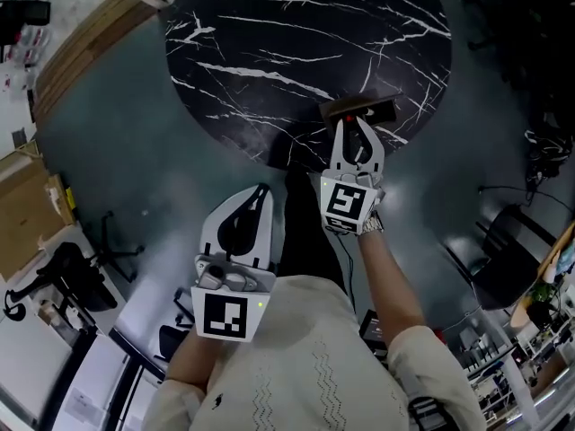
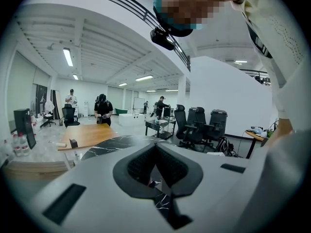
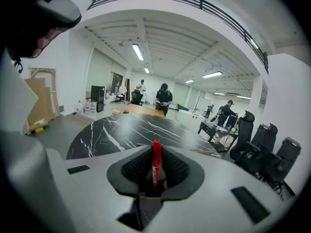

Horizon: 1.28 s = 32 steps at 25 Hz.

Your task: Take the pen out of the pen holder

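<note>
A round black marble table (image 1: 305,34) carries a dark brown pen holder (image 1: 359,108) near its front edge. My right gripper (image 1: 359,126) reaches to the holder, its tips right at it. In the right gripper view a red pen (image 3: 156,161) stands upright between the pads, and the right gripper (image 3: 155,152) is shut on it; a brownish shape shows just below the pen. My left gripper (image 1: 260,189) hangs off the table near the person's body. In its own view the left gripper (image 2: 156,147) is shut with nothing in it.
A wooden tabletop (image 1: 90,34) lies beyond the marble table at the upper left. Cardboard boxes (image 1: 27,205) and a black office chair (image 1: 512,250) stand on the grey floor at the sides. Several people (image 3: 164,98) stand far off in the room.
</note>
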{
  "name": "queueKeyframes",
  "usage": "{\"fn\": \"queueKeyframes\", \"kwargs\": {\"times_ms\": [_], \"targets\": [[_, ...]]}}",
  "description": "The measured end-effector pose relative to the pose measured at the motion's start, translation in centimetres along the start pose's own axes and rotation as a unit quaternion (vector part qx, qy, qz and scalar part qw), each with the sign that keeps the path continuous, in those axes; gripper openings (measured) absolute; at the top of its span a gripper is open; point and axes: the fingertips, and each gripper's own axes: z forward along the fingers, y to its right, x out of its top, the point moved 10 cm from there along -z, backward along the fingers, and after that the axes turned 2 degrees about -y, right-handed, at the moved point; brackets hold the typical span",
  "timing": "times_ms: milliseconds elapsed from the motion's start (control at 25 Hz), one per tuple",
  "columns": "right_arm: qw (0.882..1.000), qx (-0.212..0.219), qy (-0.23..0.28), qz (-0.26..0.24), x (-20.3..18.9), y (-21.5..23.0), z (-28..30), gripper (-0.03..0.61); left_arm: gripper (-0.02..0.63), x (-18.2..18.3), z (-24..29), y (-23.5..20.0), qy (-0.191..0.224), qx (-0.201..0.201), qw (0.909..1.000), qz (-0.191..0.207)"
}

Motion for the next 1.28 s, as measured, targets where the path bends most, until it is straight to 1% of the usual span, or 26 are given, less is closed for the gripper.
{"fn": "queueKeyframes", "kwargs": {"times_ms": [120,240,400,480,560,760,920,1120,1280], "targets": [[1.0,-0.008,0.016,0.015,1.1,0.7,-1.5,0.077,0.011,0.1,-0.1,0.6,0.005,-0.015,0.9998,0.006],[0.997,-0.005,0.024,0.066,2.1,1.3,-3.6,0.077,0.011,0.4,-0.4,1.5,0.01,-0.033,0.9993,0.013],[0.986,0.008,0.047,0.158,3.5,2.7,-6.9,0.077,0.011,1.1,-1.1,2.5,0.021,-0.049,0.9981,0.031],[0.981,0.008,0.061,0.185,4.4,3.4,-8.6,0.077,0.011,1.4,-1.5,2.7,0.027,-0.051,0.9976,0.037],[0.977,0.006,0.071,0.2,5.4,4.1,-10.3,0.077,0.011,1.9,-1.9,2.7,0.038,-0.052,0.997,0.042],[0.972,0.005,0.08,0.219,7.8,5.7,-14.0,0.077,0.011,3.3,-2.3,2.7,0.077,-0.047,0.9948,0.048],[0.974,0.017,0.09,0.207,9.3,6.0,-15.8,0.077,0.011,3.6,-1.7,3.2,0.101,-0.042,0.9931,0.042],[0.975,0.041,0.1,0.193,10.3,5.6,-17.7,0.077,0.011,3.9,-1.6,4.7,0.115,-0.046,0.9916,0.036],[0.976,0.053,0.099,0.189,10.2,5.6,-18.6,0.077,0.011,4.2,-1.4,5.8,0.12,-0.048,0.991,0.035]]}}
